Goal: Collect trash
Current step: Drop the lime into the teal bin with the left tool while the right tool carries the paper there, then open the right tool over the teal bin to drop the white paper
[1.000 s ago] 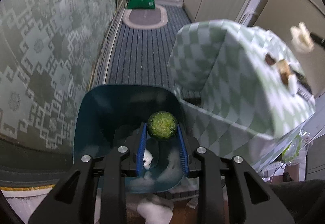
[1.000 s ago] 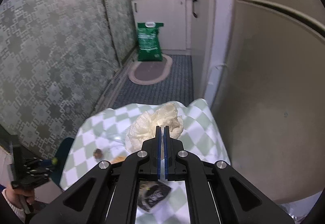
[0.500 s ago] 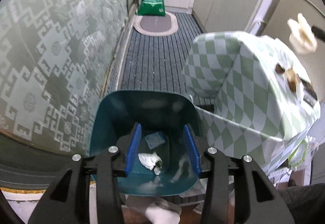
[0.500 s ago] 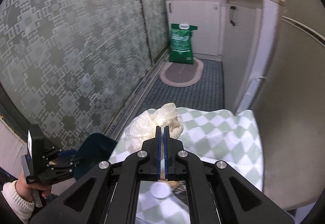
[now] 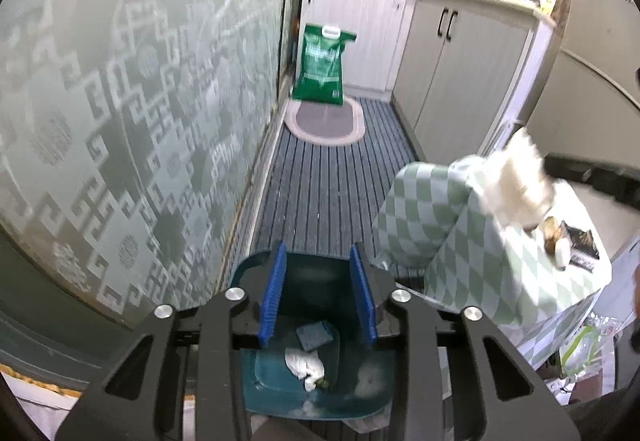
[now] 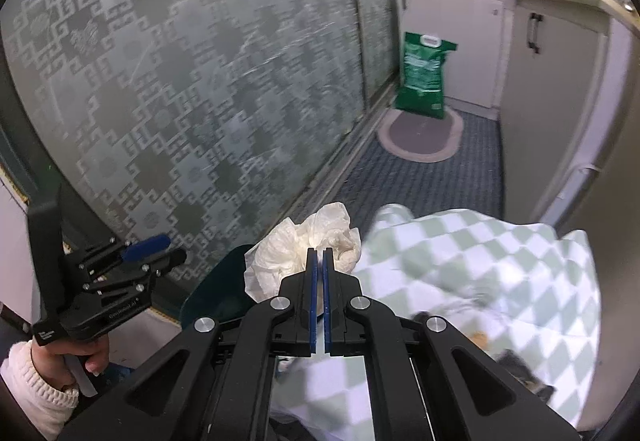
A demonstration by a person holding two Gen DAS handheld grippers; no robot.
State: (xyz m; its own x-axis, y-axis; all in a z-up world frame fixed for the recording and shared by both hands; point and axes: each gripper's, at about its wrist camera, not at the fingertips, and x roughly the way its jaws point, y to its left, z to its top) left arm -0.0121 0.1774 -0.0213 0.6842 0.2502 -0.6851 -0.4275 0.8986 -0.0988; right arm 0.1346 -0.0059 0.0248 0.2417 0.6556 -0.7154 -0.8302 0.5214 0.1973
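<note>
My left gripper is open and empty above a teal bin on the floor. The bin holds a crumpled white tissue and a small blue-grey pad. My right gripper is shut on a crumpled white tissue, held in the air at the left edge of the green checked tablecloth and near the bin's rim. The held tissue also shows in the left wrist view. Small scraps lie on the table.
A patterned glass wall runs along the left. A green sack and an oval mat lie at the far end of the striped floor. Cabinets stand on the right. A plastic bag sits under the table.
The left gripper opened and the green ball it held left its jaws; the ball is out of sight now. The right gripper carried the tissue left off the table toward the bin.
</note>
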